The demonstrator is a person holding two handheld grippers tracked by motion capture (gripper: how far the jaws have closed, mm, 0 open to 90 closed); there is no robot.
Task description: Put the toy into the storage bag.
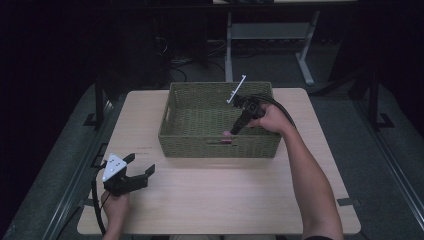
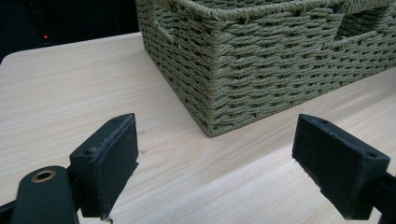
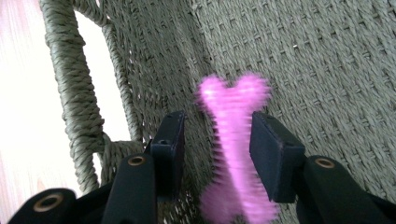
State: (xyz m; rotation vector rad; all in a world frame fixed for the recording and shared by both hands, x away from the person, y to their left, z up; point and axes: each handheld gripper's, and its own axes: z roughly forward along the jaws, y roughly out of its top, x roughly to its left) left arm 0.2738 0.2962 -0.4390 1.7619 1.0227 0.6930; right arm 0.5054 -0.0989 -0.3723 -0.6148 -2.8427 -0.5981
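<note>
The right tongs (image 3: 215,144) are reaching down inside the woven basket (image 1: 175,117), near its front wall, and their jaws are standing on either side of a pink bone-shaped toy (image 3: 233,154). The jaws are spread a little wider than the toy's ridged shaft, and I cannot tell if they are touching it, because the toy is blurred. To do this step well, I think the person is needing to keep the shaft centred between the jaws, away from the basket wall and its handle opening. The left tongs (image 1: 140,169) are resting on the tabletop (image 1: 225,200) in front of the basket, spread wide and holding nothing.
</note>
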